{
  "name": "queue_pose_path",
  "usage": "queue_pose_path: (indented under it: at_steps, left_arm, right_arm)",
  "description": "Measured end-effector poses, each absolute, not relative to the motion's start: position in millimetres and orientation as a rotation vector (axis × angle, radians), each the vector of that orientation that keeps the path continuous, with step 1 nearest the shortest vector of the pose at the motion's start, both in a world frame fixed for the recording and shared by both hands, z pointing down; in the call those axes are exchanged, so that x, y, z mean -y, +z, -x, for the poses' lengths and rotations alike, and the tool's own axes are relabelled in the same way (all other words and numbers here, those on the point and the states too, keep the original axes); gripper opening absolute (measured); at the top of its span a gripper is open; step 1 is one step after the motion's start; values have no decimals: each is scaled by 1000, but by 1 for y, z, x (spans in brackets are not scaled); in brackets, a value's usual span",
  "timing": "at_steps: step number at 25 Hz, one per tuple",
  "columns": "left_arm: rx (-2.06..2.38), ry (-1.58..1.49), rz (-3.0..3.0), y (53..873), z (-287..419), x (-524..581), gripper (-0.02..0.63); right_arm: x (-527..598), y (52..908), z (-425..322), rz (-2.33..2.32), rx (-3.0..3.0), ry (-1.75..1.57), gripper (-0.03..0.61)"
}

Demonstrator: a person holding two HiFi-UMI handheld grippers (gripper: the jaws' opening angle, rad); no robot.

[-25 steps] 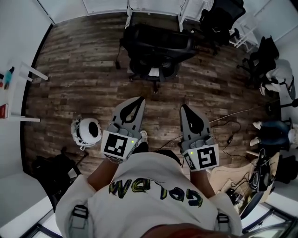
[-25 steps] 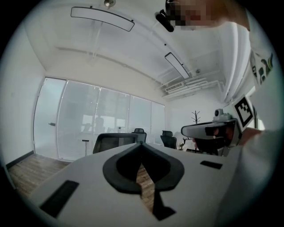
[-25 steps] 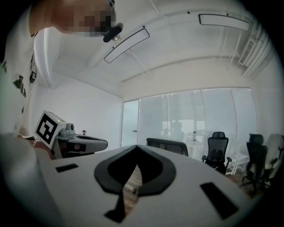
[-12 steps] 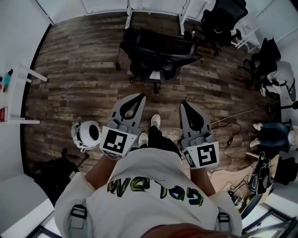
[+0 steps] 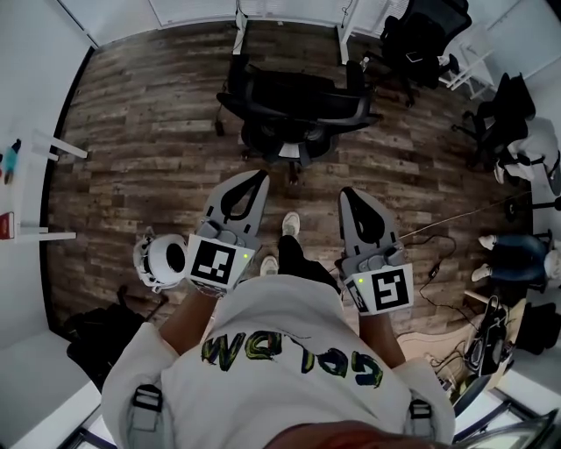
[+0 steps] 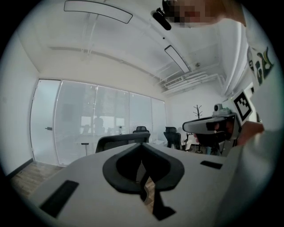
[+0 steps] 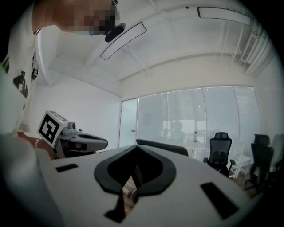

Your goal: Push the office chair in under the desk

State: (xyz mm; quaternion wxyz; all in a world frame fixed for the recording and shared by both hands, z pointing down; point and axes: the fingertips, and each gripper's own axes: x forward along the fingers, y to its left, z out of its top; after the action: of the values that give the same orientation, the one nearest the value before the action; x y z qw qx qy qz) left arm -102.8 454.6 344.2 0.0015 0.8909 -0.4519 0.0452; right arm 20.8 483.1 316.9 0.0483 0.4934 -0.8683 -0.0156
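The black office chair [image 5: 298, 105] stands on the wood floor, its backrest towards me, in front of the white desk [image 5: 289, 10] at the top of the head view. Both grippers are held out ahead of my body, short of the chair and touching nothing. My left gripper [image 5: 253, 178] is shut with nothing in it, and so is my right gripper [image 5: 347, 195]. In the left gripper view the chair's backrest [image 6: 122, 141] shows just over the closed left gripper [image 6: 143, 145]. The right gripper view shows the backrest [image 7: 162, 147] beyond the closed right gripper [image 7: 135, 147].
A round white device [image 5: 162, 257] and a black bag [image 5: 96, 320] lie on the floor at my left. More black chairs [image 5: 421, 35] stand at the upper right. Cables [image 5: 429, 254] and a seated person [image 5: 517, 250] are at the right. A white table [image 5: 26, 175] is at the left.
I have stepped forward: a shoe now shows between the grippers. The left gripper has moved slightly up towards the chair. Both grippers stay shut.
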Motion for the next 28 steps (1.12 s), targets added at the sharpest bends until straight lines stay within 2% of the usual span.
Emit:
queue_pose_path:
  at_steps: [7,13,19,28]
  left_arm:
    - [1482,277,-2780,366,113,-383,46]
    - [1522,543,-2781,410,143,-321,88]
    - [1483,874,-2811,467,181,-269,157]
    - [1272,1307,-2831,546,209,-204,237]
  right_arm:
    - [-415,334,-59,-1532,2563,-67,18]
    - [-363,365,-98,-1494,2440,-142,64]
    - [-321,413,-136,-1281,2263,-322,134]
    - [-261,490,-164,-1043,2142,-364,244]
